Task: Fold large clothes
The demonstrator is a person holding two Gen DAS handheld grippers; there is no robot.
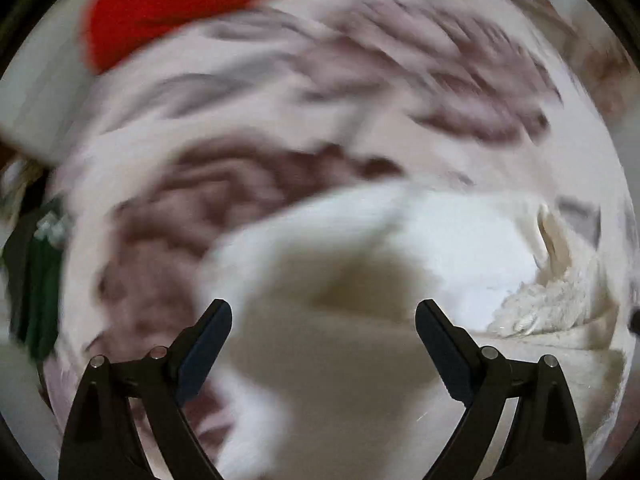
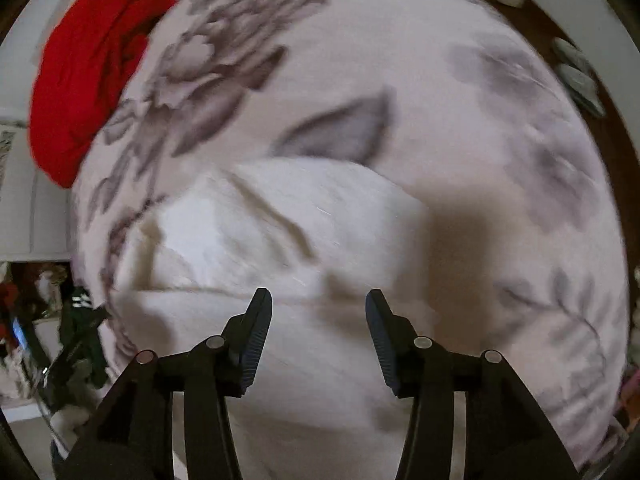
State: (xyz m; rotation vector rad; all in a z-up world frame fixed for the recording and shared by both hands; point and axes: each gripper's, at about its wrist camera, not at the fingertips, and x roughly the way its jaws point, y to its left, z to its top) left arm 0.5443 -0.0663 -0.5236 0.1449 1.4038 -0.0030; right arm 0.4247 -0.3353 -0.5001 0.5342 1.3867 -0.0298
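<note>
Left gripper (image 1: 323, 312): my jaws stand wide apart, pointing down, nothing pinched between them.
Right gripper (image 2: 319, 304): my jaws are partly apart, hovering over the cloth, pads clear of it.
White garment (image 2: 280, 216): a cream, fuzzy piece lying rumpled directly below and ahead of both my grippers; a fold runs just in front of my right fingertips.
Bed cover (image 2: 460, 128): pale fabric with grey flower print, spread beneath the garment and beyond it.
Red cloth (image 2: 88, 76): bunched far ahead to my left, on the cover's edge.
Left view: heavily blurred.
</note>
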